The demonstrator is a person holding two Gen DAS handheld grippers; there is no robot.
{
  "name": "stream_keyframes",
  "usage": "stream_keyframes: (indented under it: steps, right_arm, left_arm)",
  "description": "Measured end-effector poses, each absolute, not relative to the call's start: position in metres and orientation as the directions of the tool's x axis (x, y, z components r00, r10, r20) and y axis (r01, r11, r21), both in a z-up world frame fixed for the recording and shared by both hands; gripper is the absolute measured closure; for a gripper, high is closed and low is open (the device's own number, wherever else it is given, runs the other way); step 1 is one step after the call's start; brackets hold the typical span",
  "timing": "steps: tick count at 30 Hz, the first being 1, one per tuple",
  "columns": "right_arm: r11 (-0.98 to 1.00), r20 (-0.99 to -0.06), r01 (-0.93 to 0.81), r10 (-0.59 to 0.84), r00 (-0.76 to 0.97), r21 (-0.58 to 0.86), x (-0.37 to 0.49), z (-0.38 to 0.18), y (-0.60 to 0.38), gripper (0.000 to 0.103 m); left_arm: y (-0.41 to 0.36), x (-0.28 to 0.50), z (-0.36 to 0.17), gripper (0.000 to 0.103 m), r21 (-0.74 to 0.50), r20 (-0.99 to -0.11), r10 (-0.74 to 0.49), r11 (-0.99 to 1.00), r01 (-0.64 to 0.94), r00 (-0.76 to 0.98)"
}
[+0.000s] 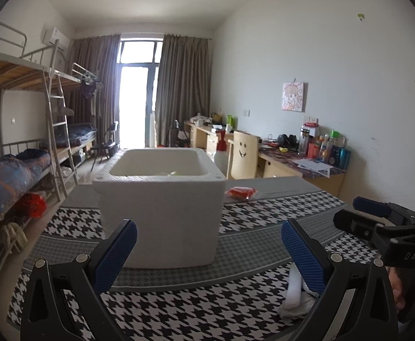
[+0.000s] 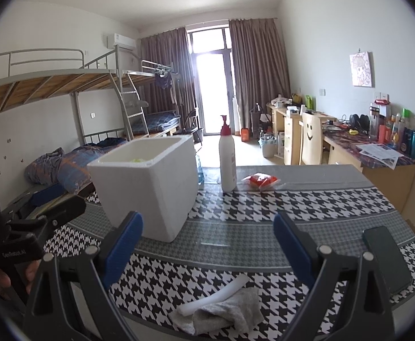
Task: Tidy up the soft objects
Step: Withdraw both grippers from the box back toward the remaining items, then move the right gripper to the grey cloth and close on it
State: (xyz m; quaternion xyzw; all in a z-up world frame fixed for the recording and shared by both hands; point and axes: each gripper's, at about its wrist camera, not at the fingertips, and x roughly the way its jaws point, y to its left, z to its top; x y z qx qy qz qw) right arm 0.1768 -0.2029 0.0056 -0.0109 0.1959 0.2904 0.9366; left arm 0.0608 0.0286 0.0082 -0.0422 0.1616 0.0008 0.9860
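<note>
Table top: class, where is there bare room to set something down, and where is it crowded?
Free: the stretch between the foam box and the phone, and the right side behind the phone. Crowded: the far edge by the pump bottle and red packet, and the near edge by the white cloth.

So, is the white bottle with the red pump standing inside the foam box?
No, the bottle stands upright on the table, to the right of the foam box.

A white pump bottle (image 2: 226,159) stands on the houndstooth table (image 2: 321,207); a dark phone (image 2: 386,258) lies near its edge.
</note>
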Motion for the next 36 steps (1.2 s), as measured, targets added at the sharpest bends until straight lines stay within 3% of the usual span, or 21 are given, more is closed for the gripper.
stream_keyframes:
  steps: [21, 36]
  right_arm:
    - [0.857, -0.425, -0.503, 0.500, 0.754, 0.116, 0.168, -0.021, -0.220, 0.008]
    - [0.866, -0.517, -0.476, 0.481, 0.708, 0.153, 0.171, -0.058, -0.228, 0.008]
  left_arm:
    - [0.015, 0.067, -0.013, 0.001, -0.087, -0.406, -0.072, 0.995, 0.040, 0.911]
    - [0.006, 0.079, -0.028, 0.001, -0.119, -0.460, -0.114, 0.991, 0.066, 0.880]
